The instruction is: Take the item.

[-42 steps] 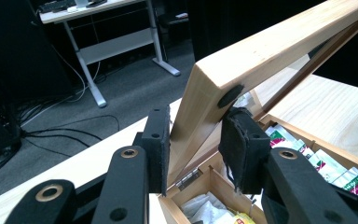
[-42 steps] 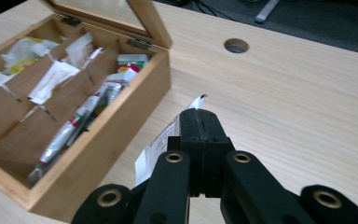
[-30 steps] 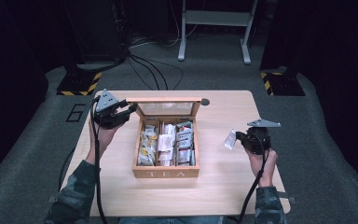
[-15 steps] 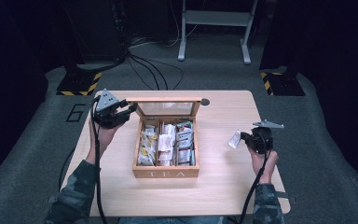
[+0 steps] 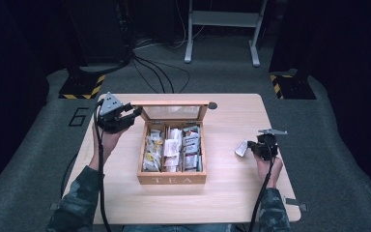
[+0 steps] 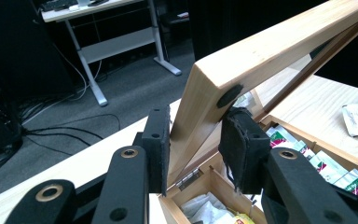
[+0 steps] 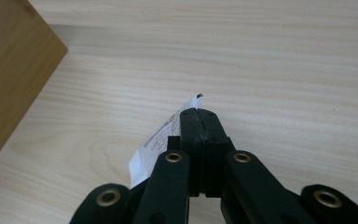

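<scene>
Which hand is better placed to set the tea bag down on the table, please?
The right: the right gripper is shut on the tea bag just above the table. The left gripper is clamped on the box lid.

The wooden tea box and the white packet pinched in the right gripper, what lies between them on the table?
Bare light wood tabletop separates the wooden tea box from the white packet, in the high view.

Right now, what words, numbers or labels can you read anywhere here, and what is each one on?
"TEA": front wall of the wooden tea box.
"6": grey floor mat left of the table.
Print on the white packet in the right tool: too small to read.
Tea bag labels inside the box: blurred.
</scene>
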